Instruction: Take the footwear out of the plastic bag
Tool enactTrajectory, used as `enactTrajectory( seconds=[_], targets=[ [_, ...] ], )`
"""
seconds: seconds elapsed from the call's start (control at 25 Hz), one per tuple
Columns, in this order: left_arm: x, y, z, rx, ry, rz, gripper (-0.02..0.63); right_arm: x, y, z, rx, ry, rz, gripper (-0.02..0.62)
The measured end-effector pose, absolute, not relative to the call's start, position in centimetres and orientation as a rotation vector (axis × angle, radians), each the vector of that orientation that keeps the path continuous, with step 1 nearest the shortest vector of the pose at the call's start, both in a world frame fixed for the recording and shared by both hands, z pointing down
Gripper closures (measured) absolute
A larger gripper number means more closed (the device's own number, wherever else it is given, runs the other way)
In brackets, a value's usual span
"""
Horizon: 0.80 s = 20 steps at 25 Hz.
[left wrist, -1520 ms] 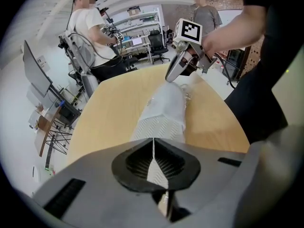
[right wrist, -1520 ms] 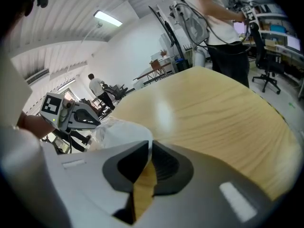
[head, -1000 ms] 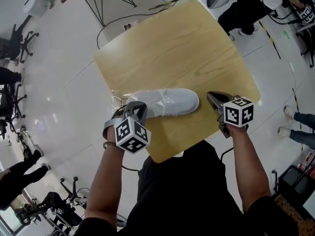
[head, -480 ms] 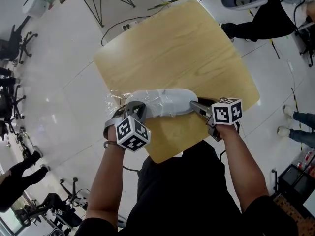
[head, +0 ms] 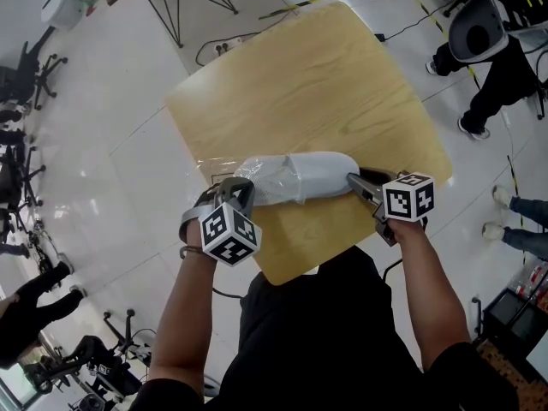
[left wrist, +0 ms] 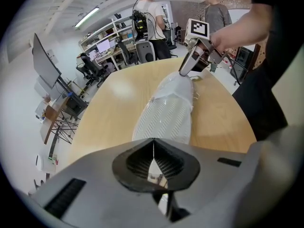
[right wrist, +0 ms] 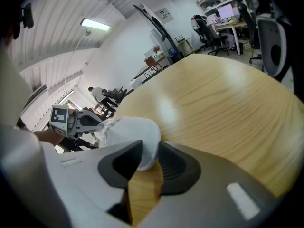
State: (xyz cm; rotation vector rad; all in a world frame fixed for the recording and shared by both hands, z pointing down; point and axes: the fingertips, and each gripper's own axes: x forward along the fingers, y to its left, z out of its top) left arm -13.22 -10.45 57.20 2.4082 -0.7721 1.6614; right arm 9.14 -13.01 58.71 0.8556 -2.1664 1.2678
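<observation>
Shoe [head: 312, 176] in plastic bag [head: 216, 168] between left gripper [head: 233, 188] and right gripper [head: 354, 181]

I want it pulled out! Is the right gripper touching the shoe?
Touching. Right gripper view: the right gripper has just been closing, and its jaws squeeze the shoe at the toe.

Head cam sat up high, looking steeply down on the table [head: 317, 84]. The left gripper [head: 235, 184] cam peered close along the shoe [left wrist: 178, 87] in its plastic bag [left wrist: 161, 122] toward the right gripper [left wrist: 184, 72]. The right gripper's cam faced back the opposite way. All three shared shoe and tabletop.
</observation>
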Motion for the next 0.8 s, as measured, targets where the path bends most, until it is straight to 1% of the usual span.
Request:
enactTrajectory(
  seconds=[0.24, 0.8],
  targets=[
    [-14.2, -10.6, 57.0, 2.399, -0.780, 1.674, 0.595, 8.8, -13.3, 58.6, 0.830, -2.160, 1.200, 0.485],
    [-16.2, -10.1, 56.6, 2.384, -0.816, 1.686, 0.595, 8.8, -12.6, 58.3, 0.838, -2.148, 1.163, 0.488]
  ],
)
